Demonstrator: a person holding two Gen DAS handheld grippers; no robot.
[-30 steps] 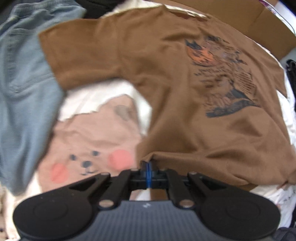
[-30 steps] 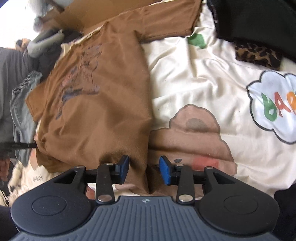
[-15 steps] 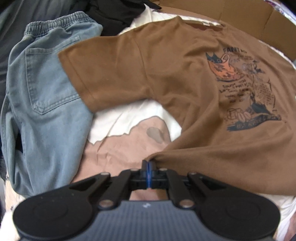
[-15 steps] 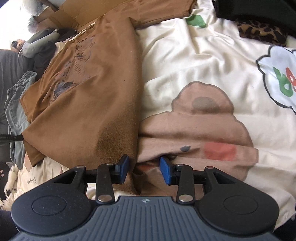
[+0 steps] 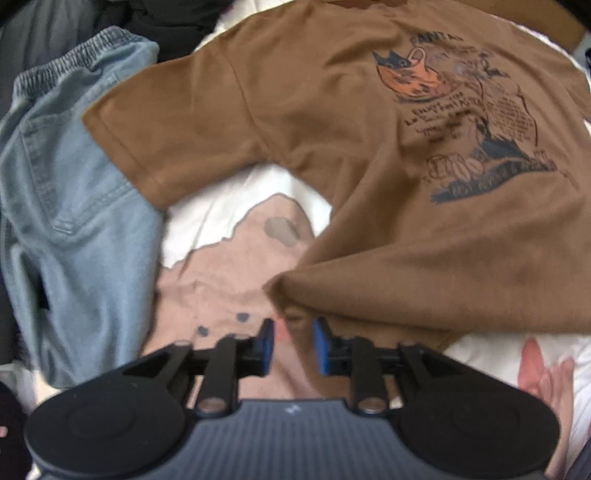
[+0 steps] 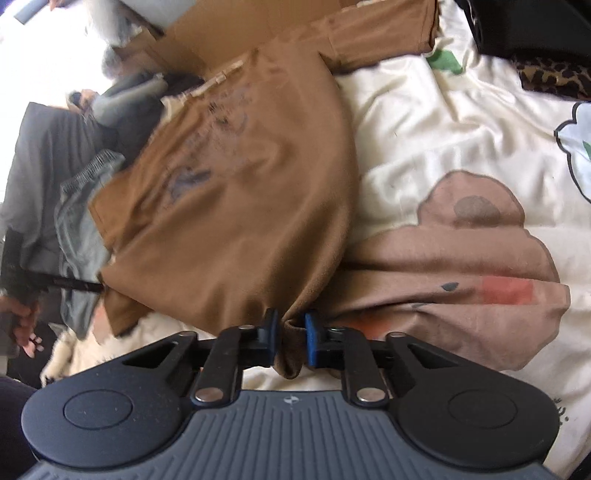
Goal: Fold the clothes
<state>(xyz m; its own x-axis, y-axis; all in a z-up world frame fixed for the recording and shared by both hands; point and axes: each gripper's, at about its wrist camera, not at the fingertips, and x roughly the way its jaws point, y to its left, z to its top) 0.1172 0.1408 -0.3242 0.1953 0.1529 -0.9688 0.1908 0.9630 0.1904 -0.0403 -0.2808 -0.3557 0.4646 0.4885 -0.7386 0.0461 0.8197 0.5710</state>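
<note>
A brown T-shirt [image 5: 351,140] with a dark printed graphic lies face up on a cartoon-print bedsheet [image 5: 229,210]. In the left wrist view my left gripper [image 5: 293,343] is open, its blue pads just short of the shirt's bottom-left hem corner, with nothing between them. In the right wrist view the same T-shirt [image 6: 240,221] lies to the left, and my right gripper [image 6: 290,341] is shut on a bunched bit of its lower hem corner. One sleeve overlaps the light blue jeans [image 5: 74,221].
Blue jeans [image 6: 74,229] lie beside the shirt's far edge. Black clothing [image 6: 535,26] and a leopard-print piece [image 6: 550,77] sit at the sheet's far right. Cardboard [image 6: 229,40] lies beyond the shirt's collar. A person's hand [image 6: 26,325] shows at the left edge.
My left gripper has let go of the hem corner and now stands open. My right gripper, open around the other hem corner before, has shut on the fabric.
</note>
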